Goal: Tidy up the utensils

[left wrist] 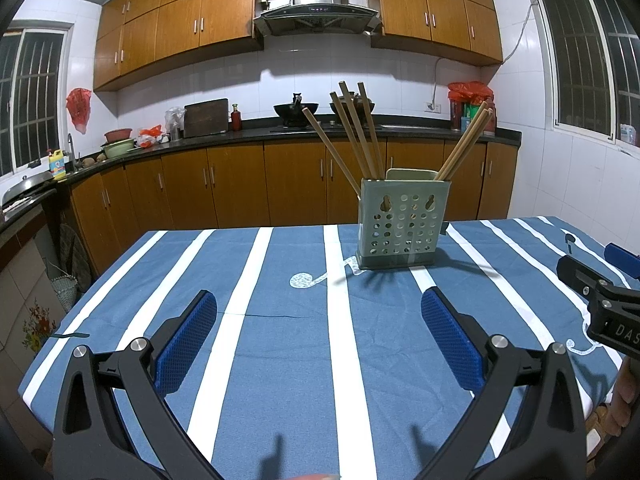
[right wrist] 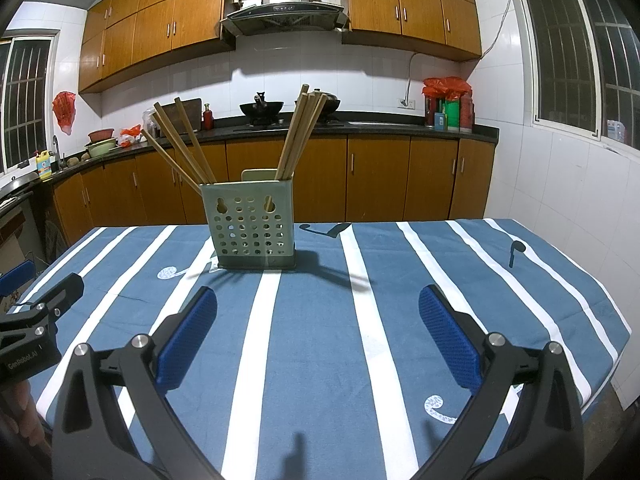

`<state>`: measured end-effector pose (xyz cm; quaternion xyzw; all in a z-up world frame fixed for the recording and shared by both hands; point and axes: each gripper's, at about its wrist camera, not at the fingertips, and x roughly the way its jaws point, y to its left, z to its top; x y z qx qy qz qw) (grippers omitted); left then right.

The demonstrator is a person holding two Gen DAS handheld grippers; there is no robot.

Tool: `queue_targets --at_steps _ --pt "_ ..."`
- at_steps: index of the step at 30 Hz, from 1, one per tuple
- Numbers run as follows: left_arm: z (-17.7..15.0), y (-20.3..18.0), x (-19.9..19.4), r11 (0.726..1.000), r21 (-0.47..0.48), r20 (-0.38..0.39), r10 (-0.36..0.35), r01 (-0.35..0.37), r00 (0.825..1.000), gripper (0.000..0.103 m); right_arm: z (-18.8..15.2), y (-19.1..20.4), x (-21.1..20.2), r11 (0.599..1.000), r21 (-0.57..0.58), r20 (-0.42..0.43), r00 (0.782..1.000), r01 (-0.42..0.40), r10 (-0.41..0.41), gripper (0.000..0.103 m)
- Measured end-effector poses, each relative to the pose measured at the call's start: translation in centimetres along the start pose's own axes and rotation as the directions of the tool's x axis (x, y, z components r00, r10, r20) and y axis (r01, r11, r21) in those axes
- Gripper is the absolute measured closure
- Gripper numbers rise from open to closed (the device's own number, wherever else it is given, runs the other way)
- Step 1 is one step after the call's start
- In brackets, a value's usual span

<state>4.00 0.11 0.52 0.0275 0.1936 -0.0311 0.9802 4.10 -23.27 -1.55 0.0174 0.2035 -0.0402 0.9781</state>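
Chopsticks (right wrist: 296, 136) bunched only from right.

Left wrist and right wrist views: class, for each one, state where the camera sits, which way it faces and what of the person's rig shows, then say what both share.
Left wrist view: sits on the left gripper, faces across the striped table to the utensil holder, right of centre; own open fingers show, right gripper at the right edge.
Right wrist view: sits on the right gripper, faces the same holder, left of centre; left gripper at the left edge.
Shared: holder, chopsticks, table, kitchen counter.
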Motion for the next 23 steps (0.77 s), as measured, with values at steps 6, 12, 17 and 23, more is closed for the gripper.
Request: queue_targets --at_steps 6,12,17,23 --pt "0.02 0.01 -0.02 1.000 -0.001 0.000 0.000 0.000 1.000 0.002 -0.13 0.07 0.00 1.000 0.001 -0.001 1.000 -0.001 0.001 0.004" --pt "0.06 0.08 -0.04 1.000 -0.001 0.000 0.000 0.000 1.000 0.002 -0.13 0.03 0.09 1.000 0.002 -0.003 1.000 -0.002 0.002 0.004" --pt "0.09 0.12 -0.04 1.000 -0.001 -0.002 0.000 0.000 1.000 0.002 -0.10 0.00 0.07 1.000 0.002 -0.002 1.000 -0.002 0.002 0.004" --pt "-0.48 -0.17 -0.09 1.000 -0.007 -0.006 0.001 -0.001 1.000 0.002 -0.06 -0.05 0.05 1.000 0.002 -0.003 1.000 -0.002 0.002 0.004"
